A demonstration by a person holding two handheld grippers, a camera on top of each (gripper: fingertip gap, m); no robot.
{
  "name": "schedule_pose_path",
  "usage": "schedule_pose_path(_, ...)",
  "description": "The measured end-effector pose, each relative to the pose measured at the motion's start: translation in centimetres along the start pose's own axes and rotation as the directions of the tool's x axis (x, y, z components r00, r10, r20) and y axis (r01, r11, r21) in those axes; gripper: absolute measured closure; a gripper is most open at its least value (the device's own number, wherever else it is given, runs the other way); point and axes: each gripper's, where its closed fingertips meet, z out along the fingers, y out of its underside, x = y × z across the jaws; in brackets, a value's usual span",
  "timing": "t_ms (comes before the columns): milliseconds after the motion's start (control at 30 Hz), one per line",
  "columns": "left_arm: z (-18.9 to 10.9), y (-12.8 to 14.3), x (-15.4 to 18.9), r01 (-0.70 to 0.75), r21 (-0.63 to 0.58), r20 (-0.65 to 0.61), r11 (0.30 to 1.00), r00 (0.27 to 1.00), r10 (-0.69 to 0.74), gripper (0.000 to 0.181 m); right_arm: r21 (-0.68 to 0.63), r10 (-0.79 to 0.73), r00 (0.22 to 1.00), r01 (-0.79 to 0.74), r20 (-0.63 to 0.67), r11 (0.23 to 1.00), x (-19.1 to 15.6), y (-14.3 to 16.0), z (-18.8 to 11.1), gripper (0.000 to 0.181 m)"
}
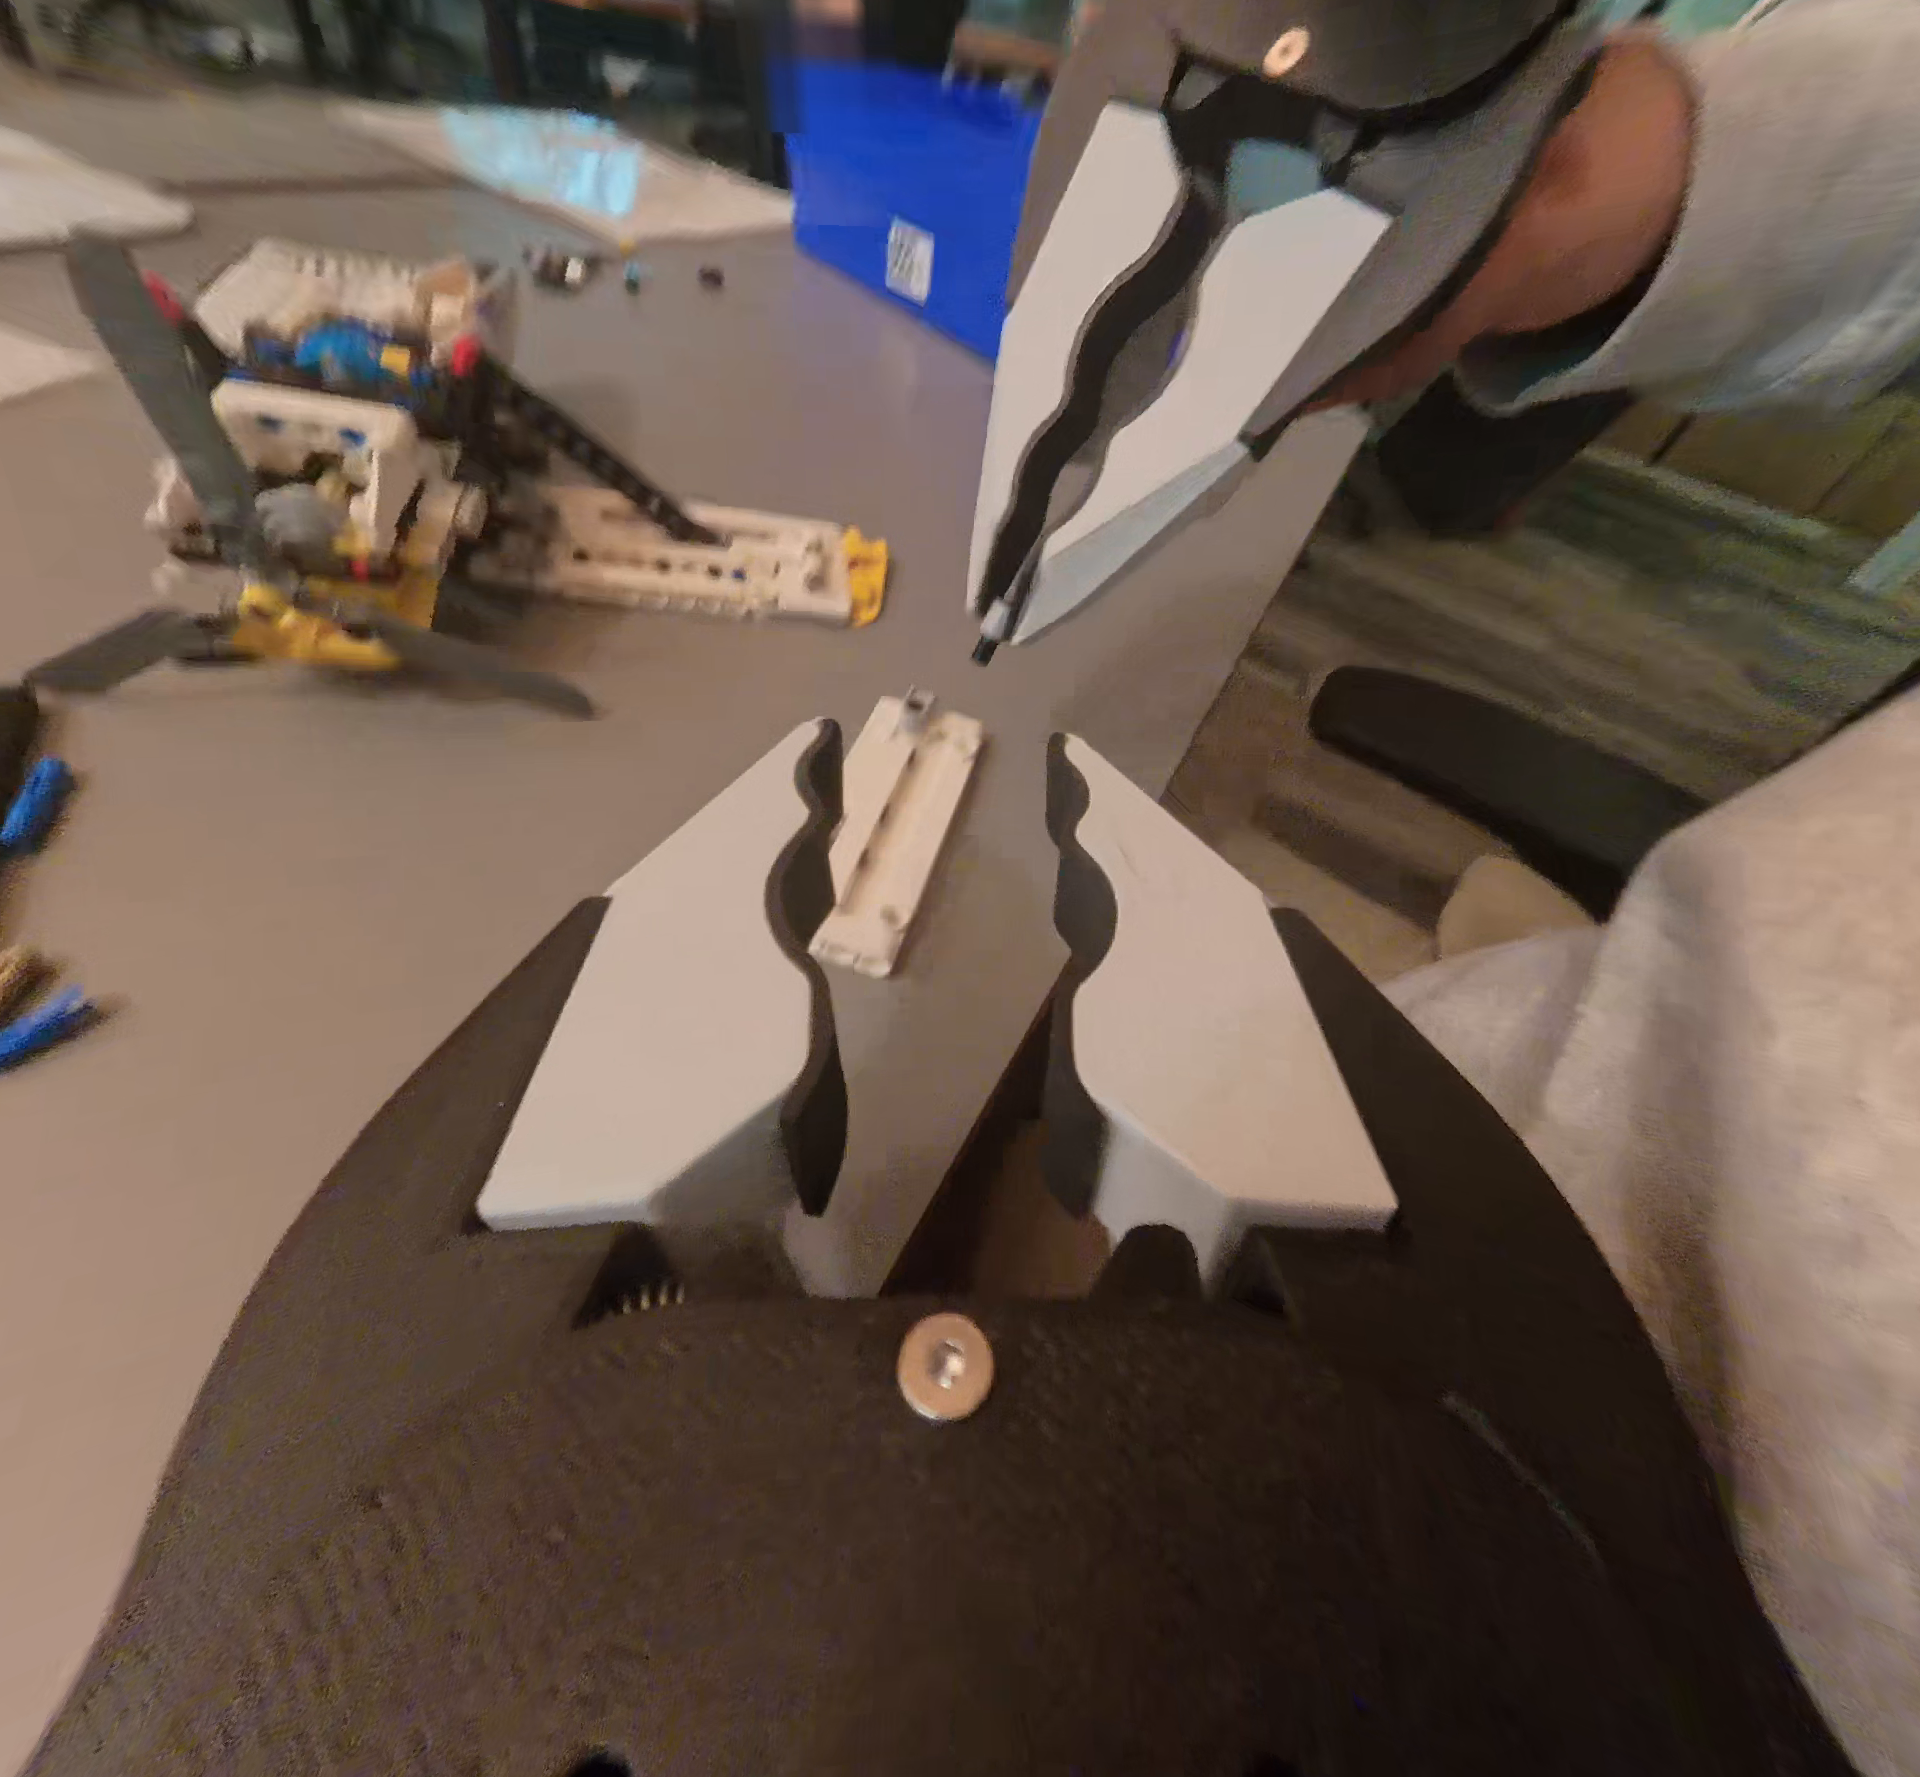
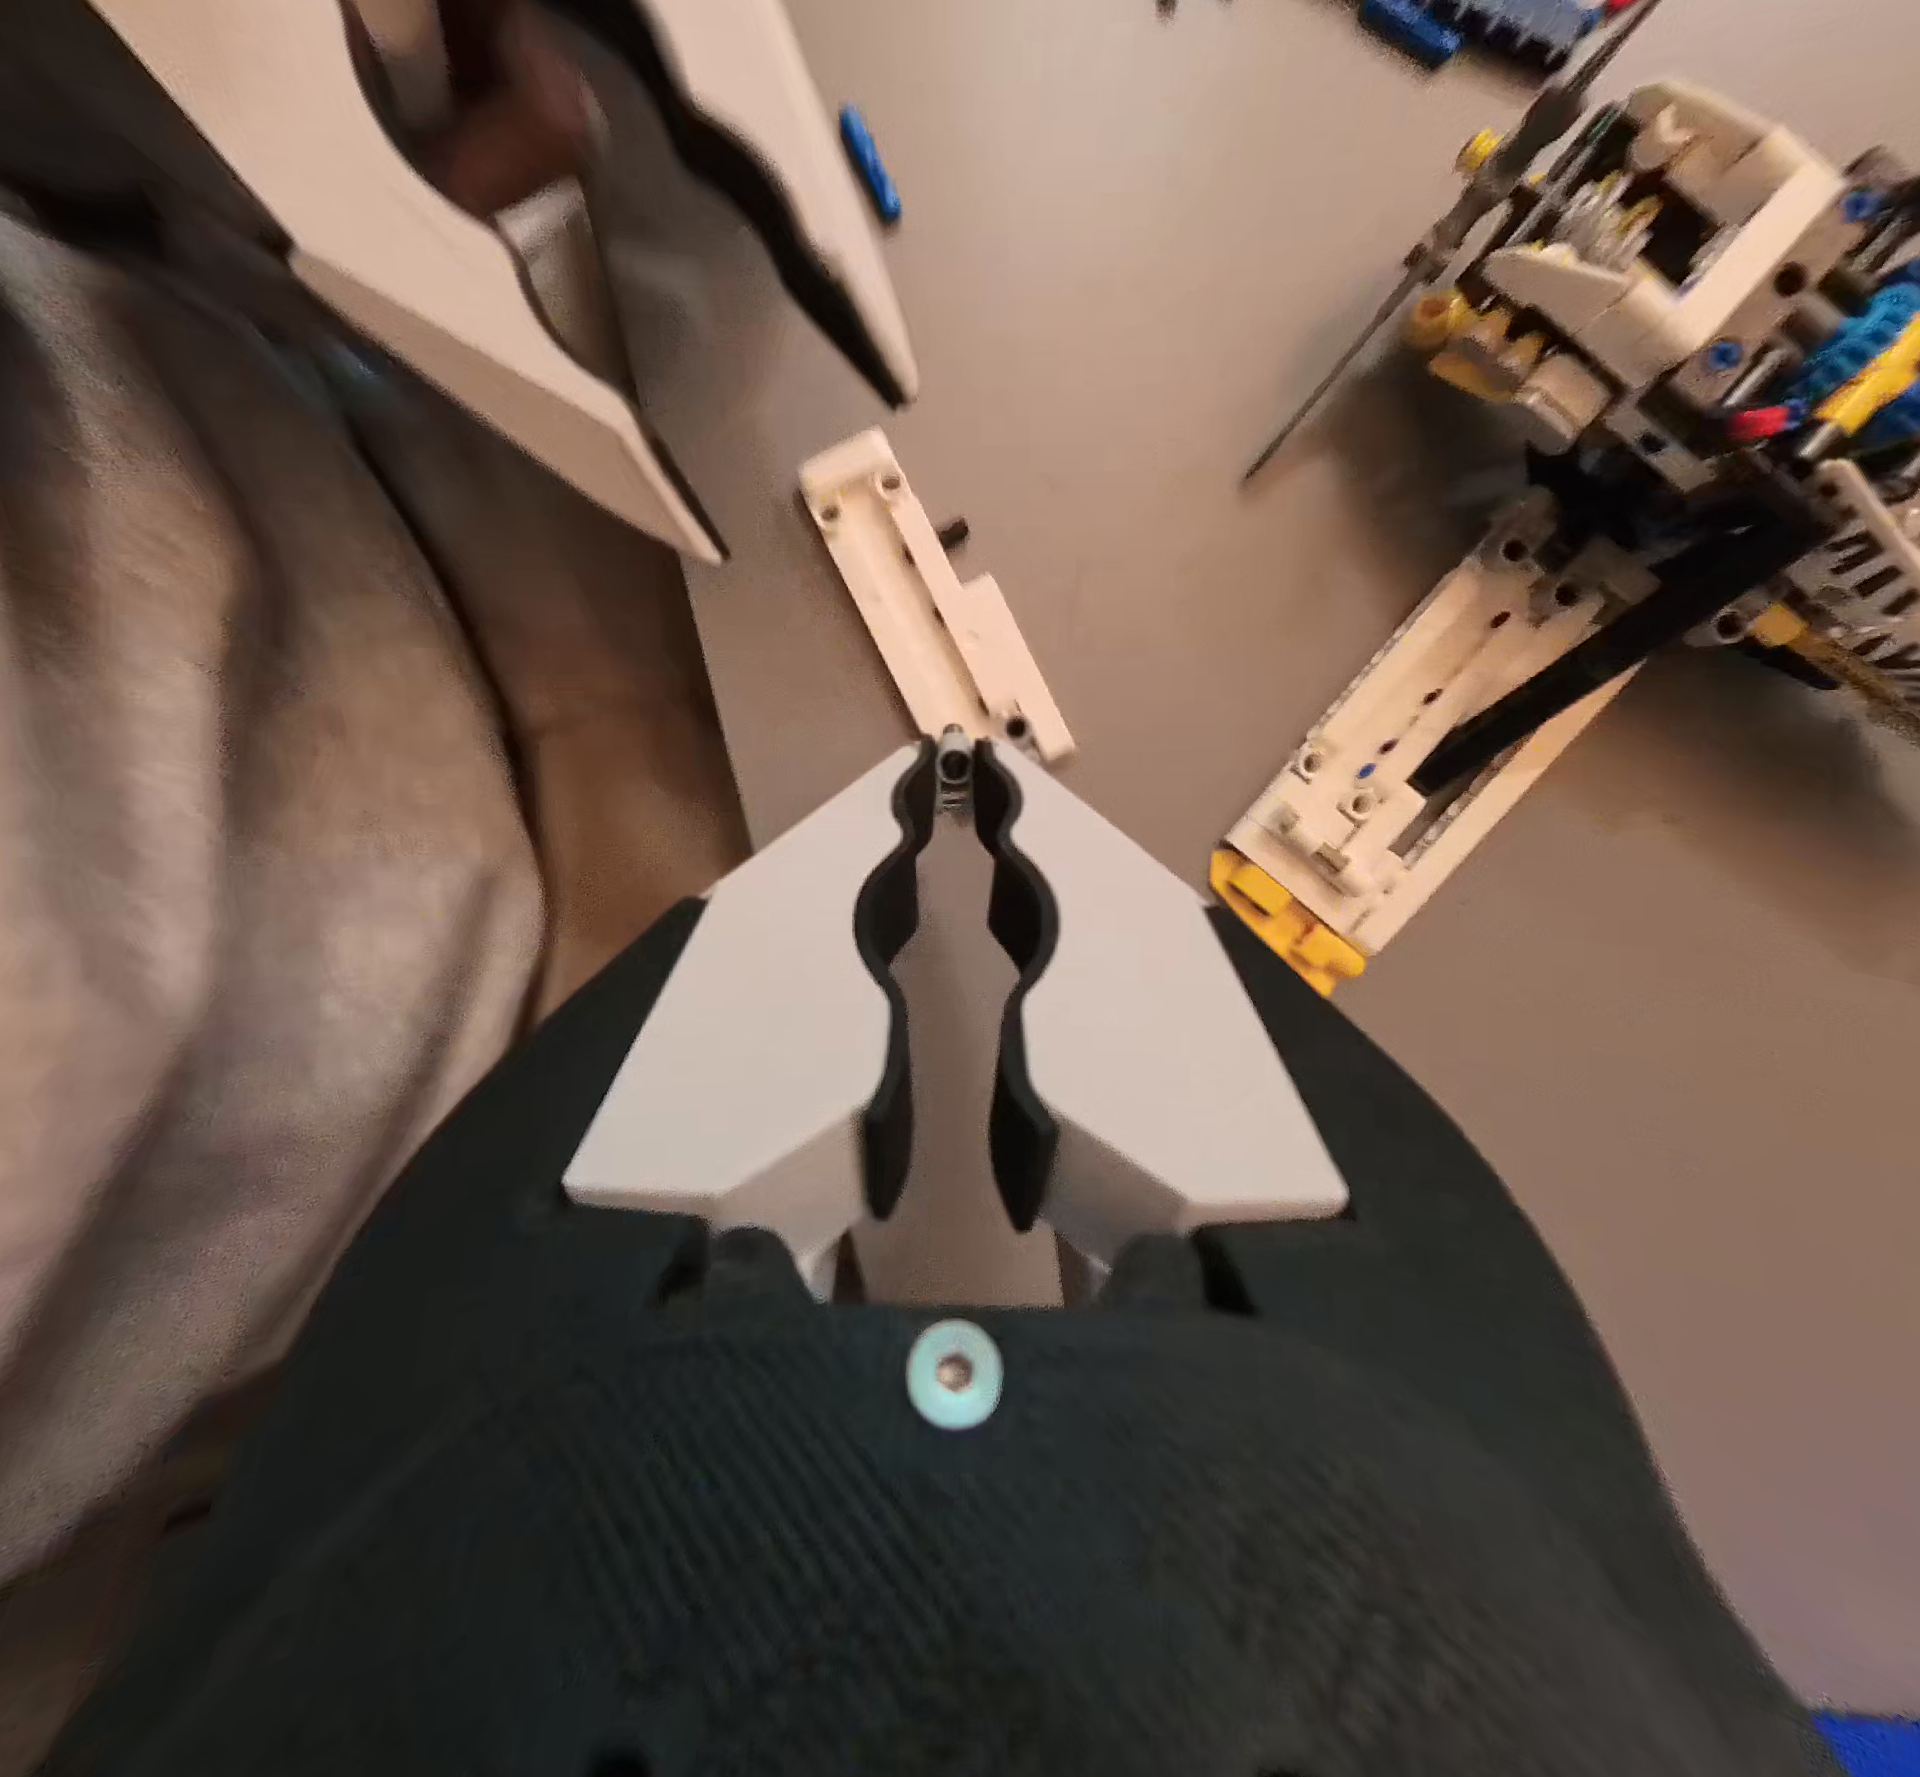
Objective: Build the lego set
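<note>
A white lego panel (image 1: 900, 839) lies flat on the grey table, between and just beyond the tips of my open, empty left gripper (image 1: 940, 751). It also shows in the right wrist view (image 2: 930, 600). My right gripper (image 2: 954, 766) is shut on a small black and grey pin (image 2: 953, 773) and holds it just above the panel's near end. In the left wrist view the right gripper (image 1: 1003, 621) points down from the upper right with the pin (image 1: 989, 631) at its tip. The part-built helicopter model (image 1: 343, 470) stands at the left, seen too in the right wrist view (image 2: 1621, 439).
Loose blue pieces (image 1: 31, 802) lie at the table's left edge; more blue, red and tan parts (image 2: 1475, 2) lie at the far side. A blue bin (image 1: 914, 189) stands beyond the table. A person's grey sleeve (image 1: 1714, 1156) is at the right. The table edge (image 1: 1236, 688) runs close by.
</note>
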Motion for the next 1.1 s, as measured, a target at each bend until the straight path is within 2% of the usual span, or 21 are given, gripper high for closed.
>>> schedule_pose_path(100,0.4,1.6,-0.8,0.025,-0.105,0.056,0.994,0.998,-0.020,0.141,-0.094,-0.107,0.994,0.108,0.012,0.990,0.4,1.6,1.4,0.176)
schedule_pose_path(267,0.4,2.8,-1.8,0.071,-0.164,0.090,0.984,0.994,-0.057,0.139,-0.169,-0.206,0.975,0.217,0.080,0.961,0.1,2.1,2.4,0.176)
schedule_pose_path(600,0.3,3.0,-2.4,0.076,-0.169,0.123,0.983,0.991,-0.056,0.154,-0.255,-0.237,0.963,0.263,0.127,0.931,0.1,2.2,2.7,0.176)
schedule_pose_path(867,0.2,3.0,-3.0,0.075,-0.166,0.161,0.983,0.986,-0.048,0.167,-0.358,-0.285,0.944,0.328,0.167,0.874,0.0,2.2,2.7,0.176)
schedule_pose_path(1100,0.2,3.0,-3.2,0.086,-0.159,0.171,0.983,0.984,-0.058,0.176,-0.381,-0.284,0.938,0.340,0.197,0.860,0.0,2.3,2.7,0.176)
